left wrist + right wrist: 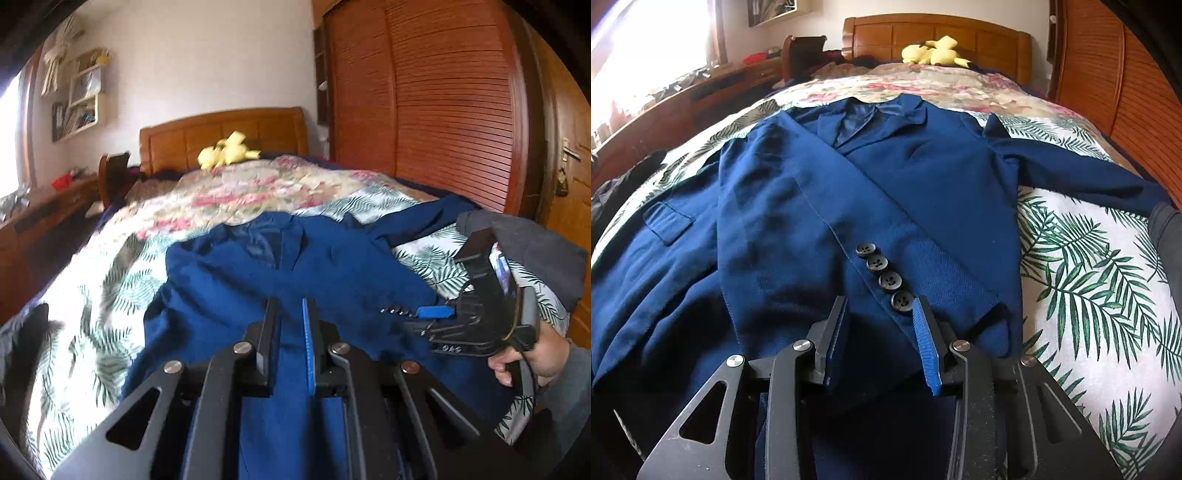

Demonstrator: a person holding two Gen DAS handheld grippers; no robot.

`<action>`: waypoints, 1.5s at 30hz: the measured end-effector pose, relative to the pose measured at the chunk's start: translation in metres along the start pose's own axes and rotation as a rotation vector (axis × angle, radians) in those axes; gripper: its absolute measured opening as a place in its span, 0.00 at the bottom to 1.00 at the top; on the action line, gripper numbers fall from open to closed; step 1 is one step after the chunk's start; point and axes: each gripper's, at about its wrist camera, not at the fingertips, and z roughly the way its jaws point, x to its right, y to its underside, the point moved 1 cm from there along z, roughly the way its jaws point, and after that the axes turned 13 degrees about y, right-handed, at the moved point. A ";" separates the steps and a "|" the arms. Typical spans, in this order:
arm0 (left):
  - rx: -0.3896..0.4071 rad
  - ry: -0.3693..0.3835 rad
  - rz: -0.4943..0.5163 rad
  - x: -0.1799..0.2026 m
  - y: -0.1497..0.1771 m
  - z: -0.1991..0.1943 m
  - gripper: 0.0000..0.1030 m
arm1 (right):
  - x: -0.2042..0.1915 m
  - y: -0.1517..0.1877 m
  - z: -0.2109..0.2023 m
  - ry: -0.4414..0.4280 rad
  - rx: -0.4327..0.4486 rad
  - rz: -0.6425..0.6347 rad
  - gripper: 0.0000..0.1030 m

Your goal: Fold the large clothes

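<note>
A dark blue suit jacket (923,173) lies face up on the bed, collar toward the headboard. Its left sleeve is folded across the front, with a row of buttons (884,275) at the cuff; the right sleeve (1082,173) stretches out sideways. My right gripper (881,306) is open, its jaws straddling the folded cuff. My left gripper (290,306) hovers low over the jacket's (295,266) lower part, jaws a narrow gap apart, with blue cloth showing between them. The right gripper (436,314) also shows in the left wrist view, held by a hand.
The bed has a palm-leaf cover (1089,266) and a floral quilt (923,85), with a yellow plush toy (934,51) by the wooden headboard (938,29). A slatted wardrobe (443,103) stands right, a wooden desk (683,99) left. Dark clothing (535,251) lies at the right edge.
</note>
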 end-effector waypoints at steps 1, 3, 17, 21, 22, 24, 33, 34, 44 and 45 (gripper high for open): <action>0.004 -0.002 0.012 0.002 -0.002 -0.001 0.08 | 0.000 0.000 0.000 0.002 -0.001 -0.002 0.34; 0.012 -0.002 0.031 0.005 -0.006 -0.001 0.08 | -0.001 0.001 0.001 0.005 -0.003 -0.006 0.35; -0.007 0.052 -0.001 -0.018 -0.009 0.072 0.08 | -0.004 0.001 0.004 0.031 0.002 -0.024 0.36; -0.017 0.051 -0.012 -0.026 -0.002 0.092 0.08 | -0.005 0.001 0.004 0.031 0.000 -0.025 0.37; -0.020 0.050 -0.016 -0.028 0.001 0.096 0.08 | -0.004 0.001 0.004 0.032 0.001 -0.026 0.37; -0.040 0.056 -0.033 -0.034 0.009 0.105 0.08 | -0.005 0.001 0.005 0.037 0.002 -0.031 0.37; -0.090 0.074 -0.086 -0.043 0.025 0.122 0.08 | -0.004 0.001 0.005 0.036 0.003 -0.030 0.37; -0.091 0.074 -0.084 -0.043 0.025 0.123 0.08 | -0.005 0.001 0.005 0.042 0.003 -0.034 0.37; -0.079 0.072 -0.071 -0.042 0.027 0.121 0.08 | 0.000 -0.003 -0.006 0.064 0.032 -0.021 0.37; -0.078 0.071 -0.070 -0.042 0.027 0.121 0.08 | 0.003 -0.004 -0.011 0.064 0.045 -0.009 0.37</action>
